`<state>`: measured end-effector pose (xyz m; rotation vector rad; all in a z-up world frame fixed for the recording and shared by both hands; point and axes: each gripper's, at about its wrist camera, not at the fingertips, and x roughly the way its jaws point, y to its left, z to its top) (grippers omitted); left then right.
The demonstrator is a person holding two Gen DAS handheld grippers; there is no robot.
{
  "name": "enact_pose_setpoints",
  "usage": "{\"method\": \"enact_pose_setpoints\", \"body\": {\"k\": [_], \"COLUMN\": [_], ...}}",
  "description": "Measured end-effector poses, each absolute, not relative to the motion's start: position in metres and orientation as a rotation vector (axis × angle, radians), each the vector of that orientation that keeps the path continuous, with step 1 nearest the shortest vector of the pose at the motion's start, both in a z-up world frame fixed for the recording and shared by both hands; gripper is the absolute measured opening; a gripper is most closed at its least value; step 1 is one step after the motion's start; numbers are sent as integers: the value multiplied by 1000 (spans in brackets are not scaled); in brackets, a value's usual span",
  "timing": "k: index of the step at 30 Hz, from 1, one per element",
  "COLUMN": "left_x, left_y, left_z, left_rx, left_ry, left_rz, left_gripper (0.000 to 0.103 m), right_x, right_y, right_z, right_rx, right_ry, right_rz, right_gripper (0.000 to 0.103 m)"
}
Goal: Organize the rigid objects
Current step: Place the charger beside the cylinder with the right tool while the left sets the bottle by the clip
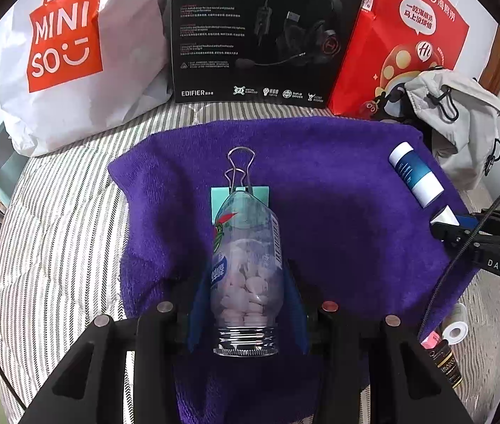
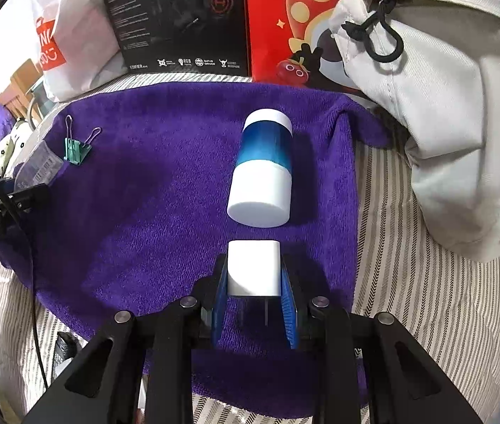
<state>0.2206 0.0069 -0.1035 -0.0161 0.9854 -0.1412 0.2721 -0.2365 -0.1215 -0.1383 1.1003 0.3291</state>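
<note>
Left tool (image 1: 246, 304) clamps a clear plastic tablet bottle (image 1: 246, 268); right tool (image 2: 254, 293) clamps a white plastic block (image 2: 253, 268) above purple towel (image 2: 151, 212).

- Purple towel (image 2: 151, 212): fuzzy, matt cloth.
- Tablet bottle (image 1: 246, 268): clear glossy plastic.
- Binder clip (image 2: 76, 150): shiny wire handles.
- White charger block (image 2: 253, 268): smooth plastic.

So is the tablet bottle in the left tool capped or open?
Open: the tablet bottle shows bare neck threads, no cap, pale tablets inside.
</note>
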Motion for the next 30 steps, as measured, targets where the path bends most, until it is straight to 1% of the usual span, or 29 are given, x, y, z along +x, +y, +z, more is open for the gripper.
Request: {"method": "enact_pose_setpoints", "body": {"k": [4, 6, 8, 9, 19, 26, 30], "left_x": [224, 225, 226, 226, 223, 213, 199], "left_y": [4, 1, -3, -4, -10, -14, -14], "left_z": [-110, -111, -114, -115, -117, -115, -110], "left_rx": [1, 22, 38, 49, 105, 161, 158], "left_ry": [998, 1002, 1008, 1006, 1010, 1051, 1046], "left_rz": [-136, -133, -129, -126, -112, -81, -73], "left_gripper": [39, 39, 39, 39, 40, 50, 50], "right_x": [269, 268, 268, 268, 256, 234, 216], "right_y": [-235, -235, -235, -234, -245, -261, -270], "right_z": [-122, -121, -122, -122, -111, -86, -73], "right_rx": [-157, -153, -147, -150, -127, -90, -39], "right_ry": [1091, 1091, 1093, 1095, 1108, 1057, 1033], "right_rz": [332, 339, 358, 365, 363, 347, 354], "right_gripper": [29, 33, 41, 42, 42, 42, 42]}}
